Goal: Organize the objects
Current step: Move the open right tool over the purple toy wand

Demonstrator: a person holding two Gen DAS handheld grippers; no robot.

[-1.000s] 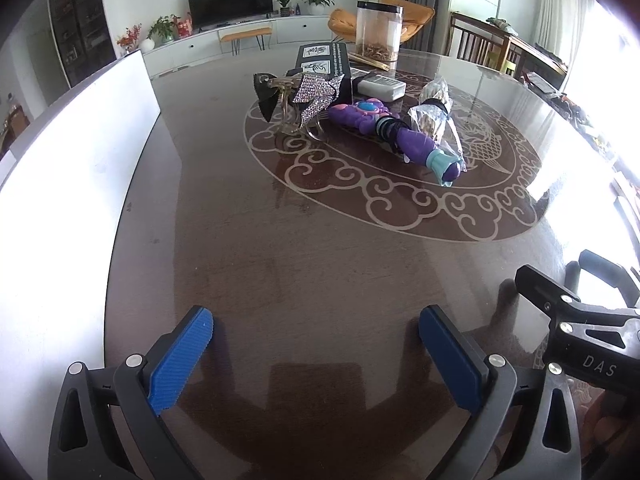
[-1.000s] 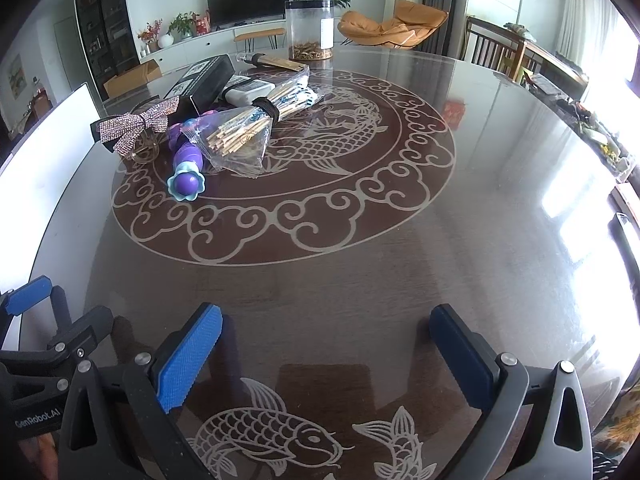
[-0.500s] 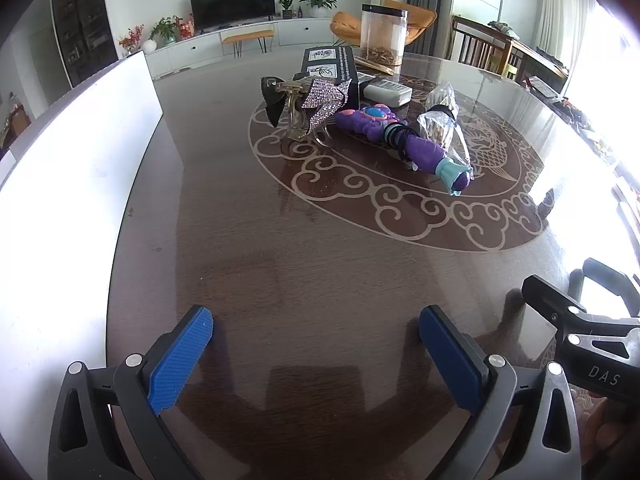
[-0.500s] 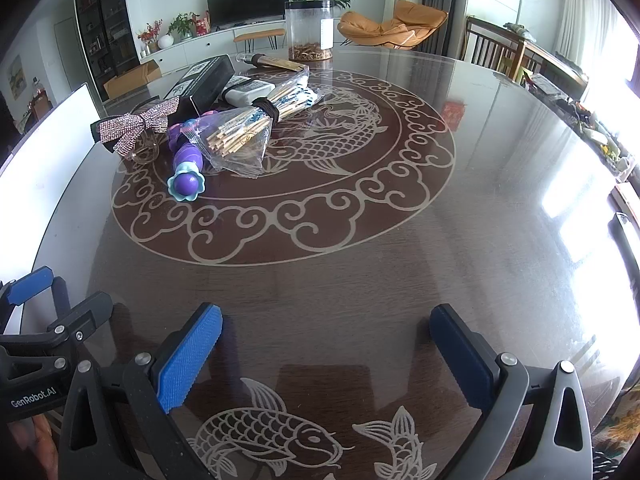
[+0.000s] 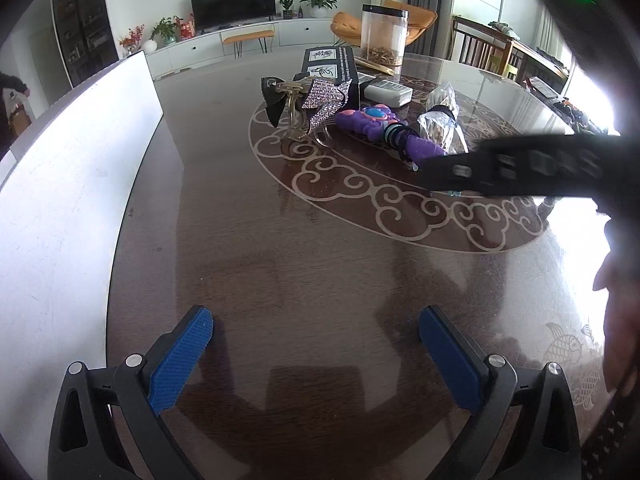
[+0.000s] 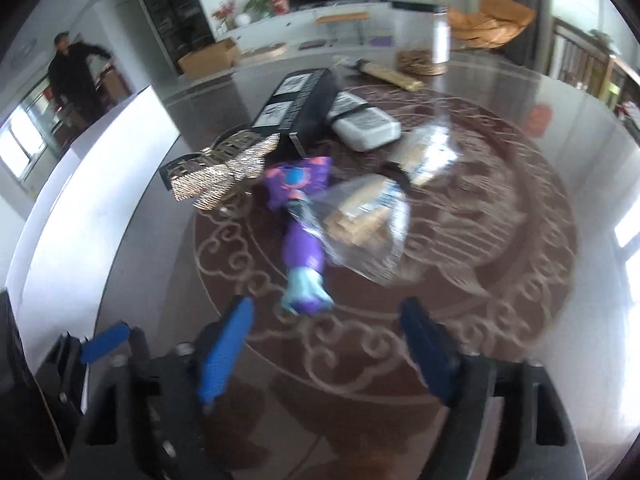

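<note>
The right gripper stood low over the table with its jaws closing, narrower than a second earlier, and nothing was yet between its blue pads; the teal end of the purple toy wand lay just beyond the fingertips. Against the frames from a second and half a second before, the right wrist view had changed most: then the pile sat well apart across the inlaid ring, now it filled the middle of a blurred frame, so the gripper had advanced toward it. This was judged to be an approach to a first pick, probably the wand, with nothing yet sorted. The left gripper remained spread wide and empty over bare table near the edge, with no change in its view except that the dark blurred body of the right gripper now crossed the right side of the frame, hiding the wand's tip. The pile sat inside the ring: a sequined bow clip, the wand, a clear bag of wooden sticks lying partly over the wand, a black box and a white pack behind. The right view showed the bag overlapping the wand shaft, a likely snag; in the left view the bag appeared only as a crumpled bundle beside it. The left view, being sharp, showed the clear jar and the white board along the table's left edge more plainly.
</note>
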